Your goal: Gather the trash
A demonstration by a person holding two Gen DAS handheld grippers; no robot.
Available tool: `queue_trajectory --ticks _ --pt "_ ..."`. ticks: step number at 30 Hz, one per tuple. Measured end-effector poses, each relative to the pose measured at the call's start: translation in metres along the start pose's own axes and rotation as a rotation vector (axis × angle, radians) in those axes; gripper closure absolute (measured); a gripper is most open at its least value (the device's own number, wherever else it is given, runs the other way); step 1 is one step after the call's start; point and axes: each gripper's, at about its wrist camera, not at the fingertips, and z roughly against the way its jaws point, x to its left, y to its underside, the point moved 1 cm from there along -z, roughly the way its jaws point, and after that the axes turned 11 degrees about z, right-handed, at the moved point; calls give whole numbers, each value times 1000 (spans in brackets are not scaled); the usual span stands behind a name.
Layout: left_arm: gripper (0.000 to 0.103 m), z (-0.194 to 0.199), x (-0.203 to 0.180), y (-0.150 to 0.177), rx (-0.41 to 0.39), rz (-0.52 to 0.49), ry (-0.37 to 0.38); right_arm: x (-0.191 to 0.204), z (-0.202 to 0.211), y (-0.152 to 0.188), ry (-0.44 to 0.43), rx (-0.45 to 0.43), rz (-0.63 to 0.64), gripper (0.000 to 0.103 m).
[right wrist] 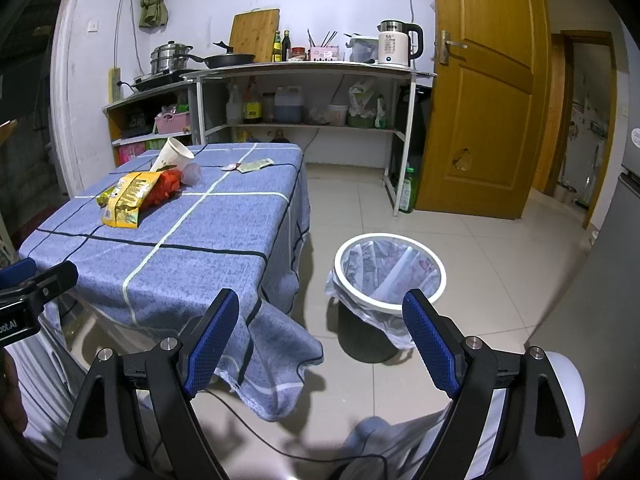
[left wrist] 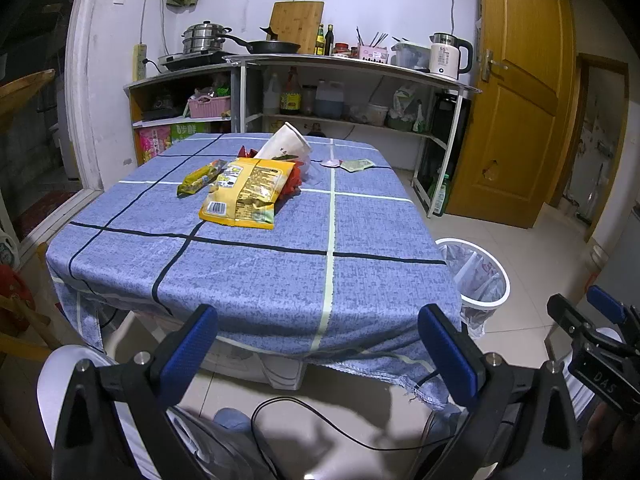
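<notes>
Both tongs wide open, nothing between the pads: left tongs (left wrist: 318, 354) held low before the near edge of the bench (left wrist: 256, 280), right tongs (right wrist: 320, 338) held off the bench's right side, aimed toward the bin (right wrist: 390, 270). Neither touching any trash.

Outward on the blue checked cloth: yellow snack bag (left wrist: 244, 192) lying flat near bench centre, long axis running near-to-far, barcode end toward the left camera, far end resting on a red wrapper (left wrist: 295, 180). Green-yellow packet (left wrist: 202, 178) just beside it on the left, long axis slanting from near-left to far-right. Paper cup (left wrist: 286, 142) tipped against the pile behind, mouth up and toward the right, base buried among the wrappers. Small clear cup (right wrist: 193, 173) next to it, orientation hard to read. Farther back, a pinkish lid (left wrist: 331, 163) and a flat green sachet (left wrist: 358, 165), side by side, apart from the main pile.

White-rimmed bin on the floor just right of the bench, liner fitted; contents unclear through the plastic.

Progress judged: barely begun or not begun, all visible trash on the bench, every piece left to carry over.
</notes>
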Motion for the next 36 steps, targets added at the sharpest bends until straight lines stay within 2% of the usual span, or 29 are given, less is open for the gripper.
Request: queue_trajectory --ticks 36 --pt "2 -3 3 0 1 5 3 1 -2 0 0 2 0 19"
